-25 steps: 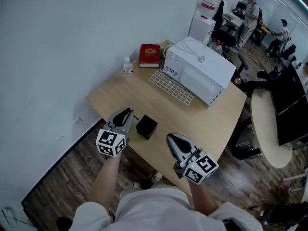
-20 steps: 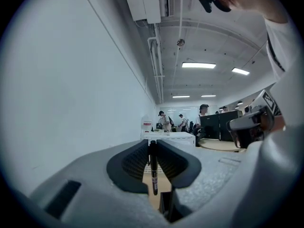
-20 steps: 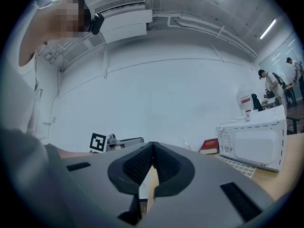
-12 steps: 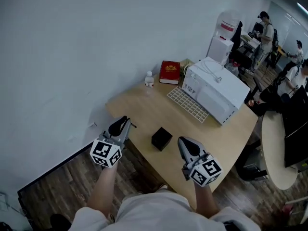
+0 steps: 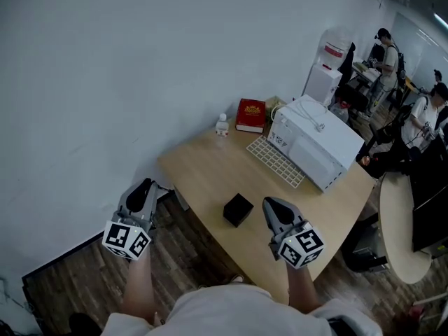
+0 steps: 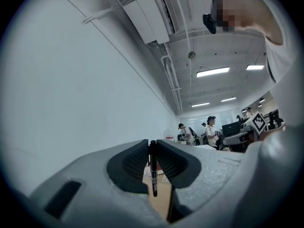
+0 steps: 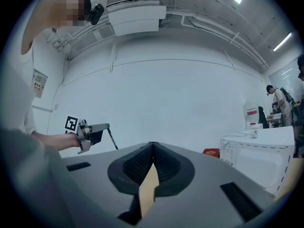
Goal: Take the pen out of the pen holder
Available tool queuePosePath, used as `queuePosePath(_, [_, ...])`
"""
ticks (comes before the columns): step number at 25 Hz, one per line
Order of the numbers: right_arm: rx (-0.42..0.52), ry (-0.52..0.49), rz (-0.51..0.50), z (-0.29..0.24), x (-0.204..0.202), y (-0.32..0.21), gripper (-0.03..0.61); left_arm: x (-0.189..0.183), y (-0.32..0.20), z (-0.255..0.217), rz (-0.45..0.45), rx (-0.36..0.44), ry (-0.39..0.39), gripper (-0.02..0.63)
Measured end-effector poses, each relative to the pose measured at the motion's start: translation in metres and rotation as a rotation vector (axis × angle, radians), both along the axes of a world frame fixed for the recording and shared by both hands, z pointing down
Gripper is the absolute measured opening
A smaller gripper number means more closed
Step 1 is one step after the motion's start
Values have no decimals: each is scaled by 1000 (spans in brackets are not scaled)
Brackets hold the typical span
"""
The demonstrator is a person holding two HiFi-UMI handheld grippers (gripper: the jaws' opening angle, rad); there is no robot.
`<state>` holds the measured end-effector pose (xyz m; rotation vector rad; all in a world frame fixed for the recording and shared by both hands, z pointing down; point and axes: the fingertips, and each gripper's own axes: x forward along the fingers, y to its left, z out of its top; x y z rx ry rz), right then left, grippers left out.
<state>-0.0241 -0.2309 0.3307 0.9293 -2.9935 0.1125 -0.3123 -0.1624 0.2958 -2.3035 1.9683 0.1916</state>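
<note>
A black cube-shaped pen holder (image 5: 238, 209) stands near the front edge of the wooden table (image 5: 203, 170). My left gripper (image 5: 145, 190) hangs off the table's left side, over the wood floor, well apart from the holder. It is shut on a thin black pen (image 6: 153, 169), which stands upright between the pads in the left gripper view. The right gripper view shows that left gripper (image 7: 99, 131) with the pen (image 7: 112, 139) slanting down from it. My right gripper (image 5: 270, 206) hovers just right of the holder, its jaws shut with nothing in them (image 7: 152, 147).
A white box-shaped appliance (image 5: 318, 149) sits at the table's far right, with a white keyboard (image 5: 276, 161) before it. A red book (image 5: 250, 115) and a small white bottle (image 5: 222, 124) lie by the wall. A round table (image 5: 399, 229) and several people stand to the right.
My left gripper has moved left and up, away from the pen holder and off the table's edge, carrying the pen. The right gripper has barely shifted.
</note>
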Motion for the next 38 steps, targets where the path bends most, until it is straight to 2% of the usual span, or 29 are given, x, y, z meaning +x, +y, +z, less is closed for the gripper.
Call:
queuePosePath(6, [10,27,1,-5,-4,-8,2,-33,42,-18,-91,11,29,63])
queuePosePath(18, [41,35,-37,-14,-12,-18,2,-38,112,-20,-181,53,89,63])
queuePosePath(23, [40,47,-29,-11,-5,-16,2,-32,115,-10,-189,44,95,63])
queuePosePath(32, [56,58,-21,-14,5,-13,2,-19,108,-15,-162,92,115,63])
queuePosePath(38, [50,43,-33,-9,3,-2,2,-13,118,-14,-160,91,103,63])
